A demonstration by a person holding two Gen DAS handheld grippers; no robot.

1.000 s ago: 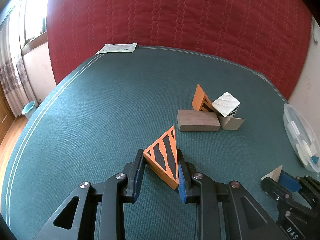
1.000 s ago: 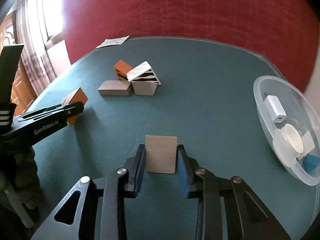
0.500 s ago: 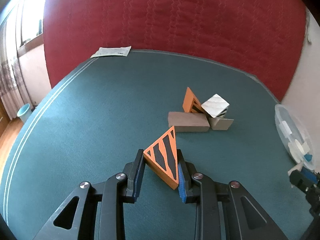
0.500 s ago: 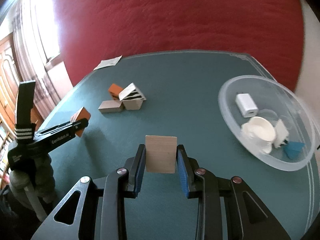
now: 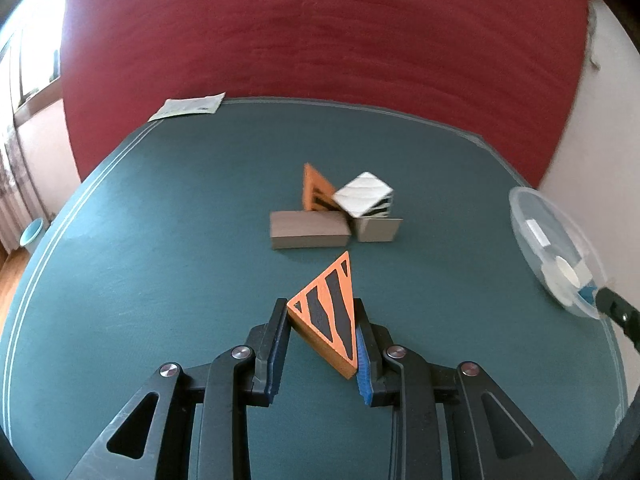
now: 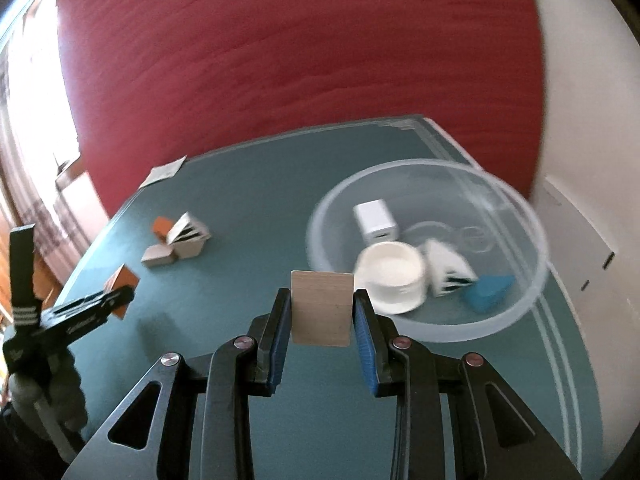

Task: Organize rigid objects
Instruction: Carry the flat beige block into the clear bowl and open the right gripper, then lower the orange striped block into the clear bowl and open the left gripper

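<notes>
My left gripper (image 5: pixel 321 338) is shut on an orange wedge with black stripes (image 5: pixel 327 314), held above the green table. Beyond it lie a grey-brown block (image 5: pixel 308 229), an orange striped wedge (image 5: pixel 314 192), a white striped wedge (image 5: pixel 363 199) and a small tan block (image 5: pixel 378 229). My right gripper (image 6: pixel 321 320) is shut on a plain wooden block (image 6: pixel 321 307), close to the left rim of the clear plastic bowl (image 6: pixel 520 308). The bowl holds a white charger (image 6: pixel 376 222), a white cup (image 6: pixel 392 276), a white striped wedge (image 6: pixel 446 268) and a blue wedge (image 6: pixel 489 292).
A paper sheet (image 5: pixel 188 106) lies at the table's far left edge. A red quilted wall (image 5: pixel 320 28) stands behind the table. The bowl (image 5: pixel 556 256) sits at the table's right edge. The left gripper (image 6: pixel 96 306) shows at the left of the right wrist view.
My right gripper has swung right and forward with the wooden block, bringing the bowl close. My left gripper has risen and drawn back slightly with the orange wedge.
</notes>
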